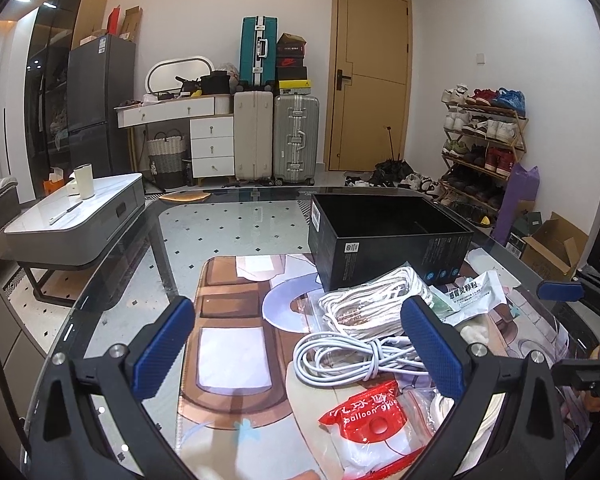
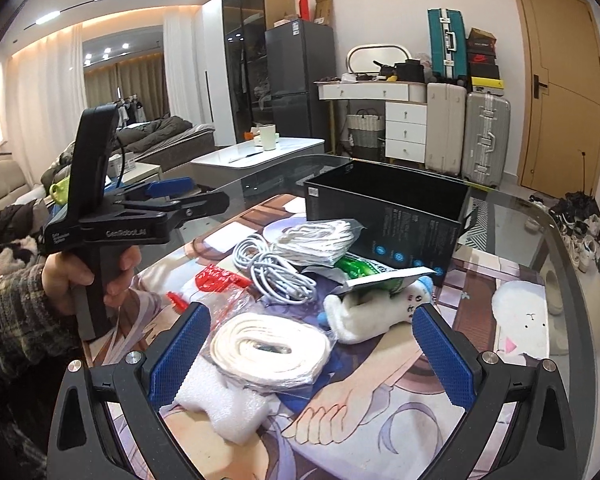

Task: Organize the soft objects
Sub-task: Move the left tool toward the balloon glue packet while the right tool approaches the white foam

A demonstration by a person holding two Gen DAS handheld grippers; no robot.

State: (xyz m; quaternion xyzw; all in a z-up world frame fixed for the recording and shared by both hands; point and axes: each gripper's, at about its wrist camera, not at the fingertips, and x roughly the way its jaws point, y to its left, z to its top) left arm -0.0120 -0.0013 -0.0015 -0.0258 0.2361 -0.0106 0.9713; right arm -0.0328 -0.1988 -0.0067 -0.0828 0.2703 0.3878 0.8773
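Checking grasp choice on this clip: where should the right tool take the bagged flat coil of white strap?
Pinch the bagged white strap coil across its outer rim, coming from above and the near side: it lies flat between the open right tool fingers, plush toy crowding its far side.

Box was black with blue round marks. Cable white, rope bundle cream. Glue bag red and white. Gripper pads blue, dimpled. Sleeve at 9 o'clock: dark plaid.
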